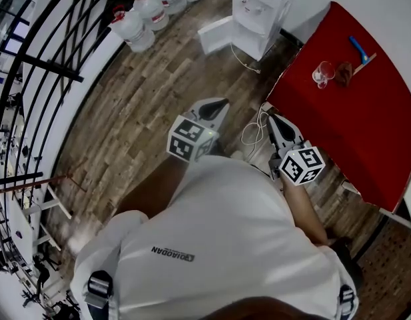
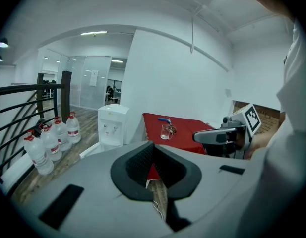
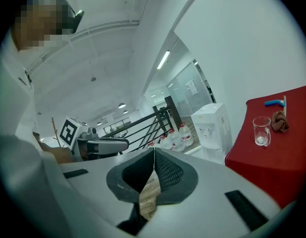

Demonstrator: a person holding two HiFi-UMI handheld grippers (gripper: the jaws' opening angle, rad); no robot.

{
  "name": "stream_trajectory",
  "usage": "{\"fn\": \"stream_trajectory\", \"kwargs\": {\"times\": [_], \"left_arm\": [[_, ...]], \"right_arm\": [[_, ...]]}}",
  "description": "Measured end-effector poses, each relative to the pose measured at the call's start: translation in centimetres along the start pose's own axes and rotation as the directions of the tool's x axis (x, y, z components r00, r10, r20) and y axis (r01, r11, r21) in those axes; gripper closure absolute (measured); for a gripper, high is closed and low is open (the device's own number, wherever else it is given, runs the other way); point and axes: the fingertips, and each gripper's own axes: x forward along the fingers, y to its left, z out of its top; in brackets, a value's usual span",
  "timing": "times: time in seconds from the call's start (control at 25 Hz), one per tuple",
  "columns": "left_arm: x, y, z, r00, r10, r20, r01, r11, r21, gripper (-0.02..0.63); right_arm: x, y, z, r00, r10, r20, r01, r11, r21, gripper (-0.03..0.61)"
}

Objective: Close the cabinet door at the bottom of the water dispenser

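The white water dispenser (image 1: pixel 262 9) stands far ahead against the wall, next to the red table. Its bottom cabinet door (image 1: pixel 215 35) hangs open, swung out to the left over the wood floor. Both grippers are held close to the person's body, well short of the dispenser. My left gripper (image 1: pixel 222 103) and right gripper (image 1: pixel 270 117) are both shut with nothing between the jaws. The dispenser (image 2: pixel 112 125) shows beyond the left gripper (image 2: pixel 153 146) in the left gripper view. In the right gripper view the dispenser (image 3: pixel 212 125) stands past the right gripper (image 3: pixel 153 150).
A red-covered table (image 1: pixel 352 105) on the right carries a glass mug (image 1: pixel 322 74), a brown cloth and a blue-handled tool. Several large water bottles (image 1: pixel 148 9) stand left of the dispenser. A black railing (image 1: pixel 52 65) runs along the left. White cable (image 1: pixel 253 135) lies on the floor.
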Motion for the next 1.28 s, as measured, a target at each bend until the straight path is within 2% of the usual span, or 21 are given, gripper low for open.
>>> {"fn": "stream_trajectory", "kwargs": {"times": [0.2,0.64,0.96,1.28], "left_arm": [[0.1,1.0,0.2,1.000,0.010,-0.010,-0.011,0.999,-0.037,0.614],[1.1,5.8,1.3,1.000,0.005,-0.023,-0.005,1.000,-0.001,0.614],[2.5,14.0,2.7,0.998,-0.045,-0.035,0.046,0.999,0.005,0.614],[4.6,24.7,4.7,0.993,-0.106,-0.047,0.106,0.994,-0.003,0.614]], "right_arm": [[0.8,-0.4,0.2,1.000,0.010,-0.008,-0.010,1.000,0.006,0.555],[5.8,-0.9,1.3,1.000,-0.003,-0.027,0.004,1.000,0.012,0.555],[14.1,-1.1,2.2,0.996,-0.073,-0.051,0.076,0.996,0.047,0.555],[23.8,-1.4,4.0,0.982,-0.166,-0.088,0.171,0.984,0.045,0.555]]}}
